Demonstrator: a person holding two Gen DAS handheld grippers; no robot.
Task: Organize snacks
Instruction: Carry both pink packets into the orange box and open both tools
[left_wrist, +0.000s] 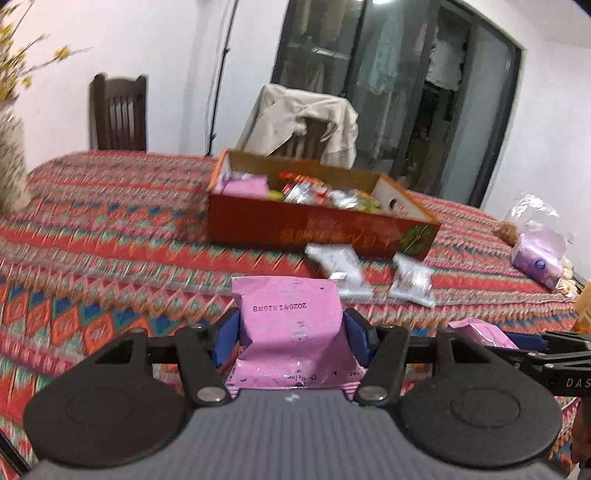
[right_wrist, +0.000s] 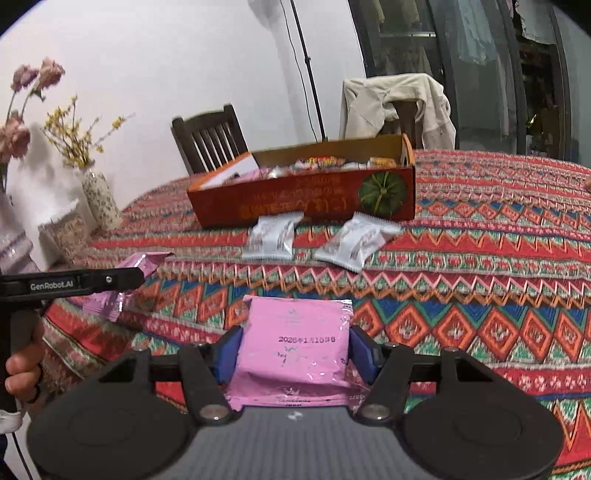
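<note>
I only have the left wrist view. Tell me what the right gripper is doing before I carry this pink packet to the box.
Observer: The right gripper has its jaws shut on a second flat pink foil packet, above the zigzag-patterned tablecloth.
Operator: Report what stands left of the orange cardboard box.
Observer: A speckled vase of yellow blossoms stands at the table's edge, with pink flowers beside it that your view does not show.
</note>
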